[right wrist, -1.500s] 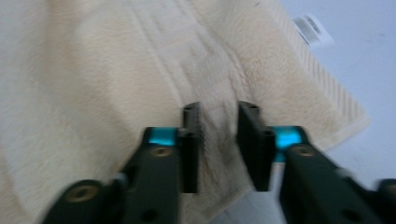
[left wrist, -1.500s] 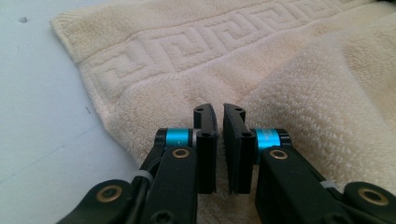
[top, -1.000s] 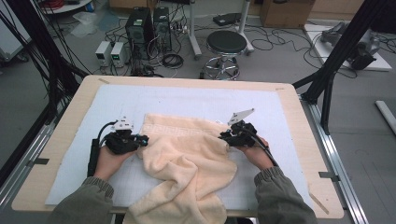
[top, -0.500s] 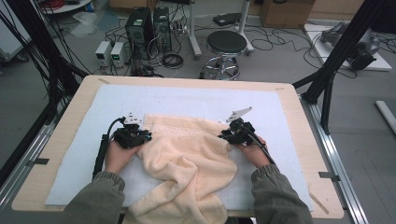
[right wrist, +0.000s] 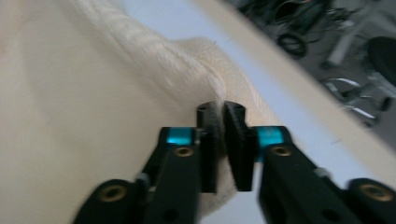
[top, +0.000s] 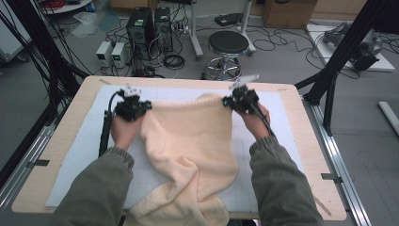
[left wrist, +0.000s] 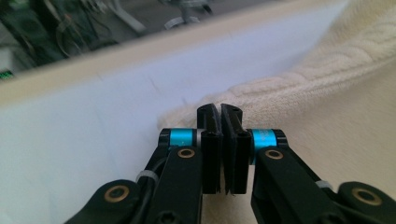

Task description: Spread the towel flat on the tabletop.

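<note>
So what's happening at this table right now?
A person holds a gripper in each hand and is spreading a cream knitted cloth over the white mat. The left gripper and right gripper each pinch a far corner of it, lifted toward the far edge; the near end hangs rumpled off the table's front.

cream knitted cloth (top: 188, 146) spread mid-table on pale mat (top: 80, 155), near edge overhanging; round black stool (top: 228, 43) behind wooden table (top: 61, 108).

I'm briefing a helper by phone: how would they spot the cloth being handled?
On the wooden table, look at its white mat. The cream knitted cloth lies across the middle, its near end spilling over the table's front edge. It is the one soft, pale-yellow thing there, pinched at its far corners by two black grippers.
</note>
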The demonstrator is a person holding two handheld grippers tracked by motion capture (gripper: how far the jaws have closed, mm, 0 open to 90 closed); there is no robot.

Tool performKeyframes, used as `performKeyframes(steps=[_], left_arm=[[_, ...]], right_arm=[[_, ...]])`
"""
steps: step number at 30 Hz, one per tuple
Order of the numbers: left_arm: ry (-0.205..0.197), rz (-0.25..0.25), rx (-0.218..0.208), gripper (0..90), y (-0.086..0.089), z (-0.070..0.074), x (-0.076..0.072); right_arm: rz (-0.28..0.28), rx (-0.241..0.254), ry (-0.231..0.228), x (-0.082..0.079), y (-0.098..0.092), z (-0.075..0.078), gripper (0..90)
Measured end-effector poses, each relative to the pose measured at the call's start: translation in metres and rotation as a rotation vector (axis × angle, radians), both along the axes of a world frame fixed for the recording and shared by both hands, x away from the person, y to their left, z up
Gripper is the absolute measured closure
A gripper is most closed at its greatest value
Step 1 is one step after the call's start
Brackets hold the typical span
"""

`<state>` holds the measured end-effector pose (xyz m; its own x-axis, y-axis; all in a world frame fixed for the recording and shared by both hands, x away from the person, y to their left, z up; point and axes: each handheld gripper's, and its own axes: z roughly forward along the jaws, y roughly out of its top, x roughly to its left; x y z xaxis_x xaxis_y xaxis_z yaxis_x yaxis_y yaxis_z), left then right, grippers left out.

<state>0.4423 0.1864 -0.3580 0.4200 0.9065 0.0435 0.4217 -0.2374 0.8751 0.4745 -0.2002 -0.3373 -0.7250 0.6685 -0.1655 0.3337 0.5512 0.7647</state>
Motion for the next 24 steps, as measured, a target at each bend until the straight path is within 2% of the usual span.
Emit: performKeyframes(steps=[1,2,4,5,7,8,9,10,11,13,14,17,21,24], left_arm=[[-0.012,-0.004,-0.032,72.6,0.0,0.006,0.005],[0.006,-0.027,-0.041,62.5,0.0,0.007,0.007],[0.068,-0.068,0.005,60.4,0.0,0.001,0.006],[0.094,-0.092,0.003,58.8,0.002,-0.004,0.005],[0.126,-0.107,0.018,57.9,0.004,-0.016,-0.002],[0.134,-0.123,0.002,57.9,0.006,-0.023,-0.008],[0.143,-0.14,-0.003,57.9,0.007,-0.026,-0.013],[0.151,-0.155,-0.002,57.9,0.008,-0.029,-0.018],[0.148,-0.169,-0.006,57.6,0.008,-0.03,-0.023],[0.157,-0.228,-0.002,57.1,0.009,-0.029,-0.036],[0.132,-0.241,-0.006,56.2,0.011,-0.027,-0.044],[0.098,-0.286,-0.029,56.0,0.018,-0.023,-0.068],[0.051,-0.331,-0.047,55.6,0.028,-0.021,-0.102],[0.024,-0.36,-0.062,55.6,0.031,-0.024,-0.126]], right_arm=[[-0.039,0.002,-0.001,0.008,0.0,0.004,61.7],[-0.051,0.026,0.043,0.015,-0.002,0.007,58.8],[-0.025,0.005,0.075,0.014,0.002,0.002,53.6],[-0.001,-0.007,0.098,0.011,0.006,-0.003,51.7],[0.041,-0.025,0.105,0.0,0.011,-0.011,50.4],[0.048,-0.023,0.129,-0.002,0.012,-0.014,46.6],[0.058,-0.014,0.194,-0.006,0.013,-0.018,43.9],[0.073,-0.021,0.225,-0.009,0.014,-0.019,42.8],[0.079,-0.022,0.224,-0.015,0.014,-0.019,43.2],[0.103,0.002,0.181,-0.029,0.012,-0.018,45.1],[0.114,0.019,0.189,-0.037,0.01,-0.017,44.4],[0.129,0.048,0.18,-0.059,0.002,-0.013,44.0],[0.144,0.102,0.141,-0.095,-0.011,-0.012,44.2],[0.157,0.097,0.132,-0.119,-0.014,-0.018,44.2]])
